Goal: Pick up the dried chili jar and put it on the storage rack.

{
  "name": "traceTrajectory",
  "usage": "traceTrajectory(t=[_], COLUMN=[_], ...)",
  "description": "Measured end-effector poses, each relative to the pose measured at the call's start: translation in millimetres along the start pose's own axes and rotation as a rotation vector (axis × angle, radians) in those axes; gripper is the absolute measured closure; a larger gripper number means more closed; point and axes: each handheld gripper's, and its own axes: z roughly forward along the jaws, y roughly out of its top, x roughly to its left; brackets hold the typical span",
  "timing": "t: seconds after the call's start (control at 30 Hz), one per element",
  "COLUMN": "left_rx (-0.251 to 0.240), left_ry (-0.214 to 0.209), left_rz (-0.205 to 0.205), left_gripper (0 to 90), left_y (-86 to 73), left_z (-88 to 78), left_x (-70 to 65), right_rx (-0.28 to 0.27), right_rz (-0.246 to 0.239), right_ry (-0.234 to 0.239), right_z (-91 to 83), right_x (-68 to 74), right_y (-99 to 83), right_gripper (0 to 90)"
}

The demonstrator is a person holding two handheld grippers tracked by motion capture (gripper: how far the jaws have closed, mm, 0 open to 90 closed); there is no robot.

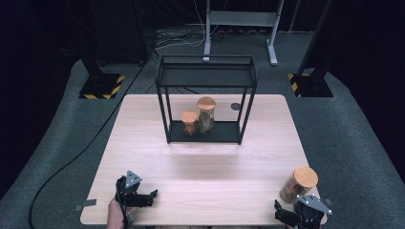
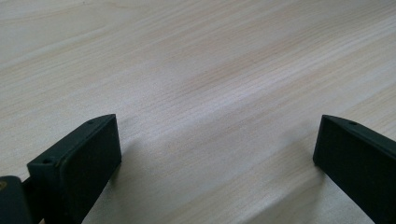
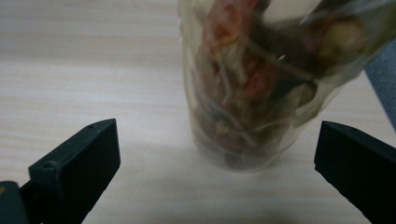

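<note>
A glass jar (image 1: 297, 184) with a wooden lid and dried red-brown contents stands near the table's front right corner. My right gripper (image 1: 292, 215) sits just in front of it, open; the jar (image 3: 261, 84) stands close ahead, between the lines of the two jaws and a little to the right, untouched. My left gripper (image 1: 149, 196) rests open at the front left, and its jaws (image 2: 217, 154) frame bare wood. Two more lidded jars, a short one (image 1: 189, 122) and a taller one (image 1: 206, 114), stand on the bottom shelf of a black wire rack (image 1: 206, 71).
The light wooden table (image 1: 205, 167) has a small dark disc (image 1: 235, 107) at the back right, behind the rack. Grey carpet surrounds the table, with stand bases (image 1: 101, 86) and cables on the floor beyond.
</note>
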Motion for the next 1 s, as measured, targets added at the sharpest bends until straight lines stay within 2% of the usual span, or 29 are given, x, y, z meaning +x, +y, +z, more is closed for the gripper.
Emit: traceTrajectory(t=[0.37, 0.57, 0.73, 0.87, 1.0], left_rx=[0.000, 0.000, 0.000, 0.000, 0.000], left_ry=[0.000, 0.000, 0.000, 0.000, 0.000], left_rz=[0.000, 0.000, 0.000, 0.000, 0.001], left_gripper=[0.1, 0.1, 0.1, 0.1, 0.1], left_y=[0.0, 0.0, 0.0, 0.0, 0.0], left_z=[0.0, 0.0, 0.0, 0.0, 0.0], left_x=[0.0, 0.0, 0.0, 0.0, 0.1], right_rx=[-0.109, -0.181, -0.215, -0.254, -0.283], right_rz=[-0.027, -0.020, -0.025, -0.019, -0.017], right_ry=[0.000, -0.006, -0.012, -0.021, -0.006], right_z=[9.9, 11.5, 12.6, 12.9, 12.2], right_x=[-6.7, -9.9, -11.8, -13.6, -15.2], right_y=[12.5, 15.3, 18.0, 18.7, 18.6], right_gripper=[0.0, 0.0, 0.2, 10.6, 17.3])
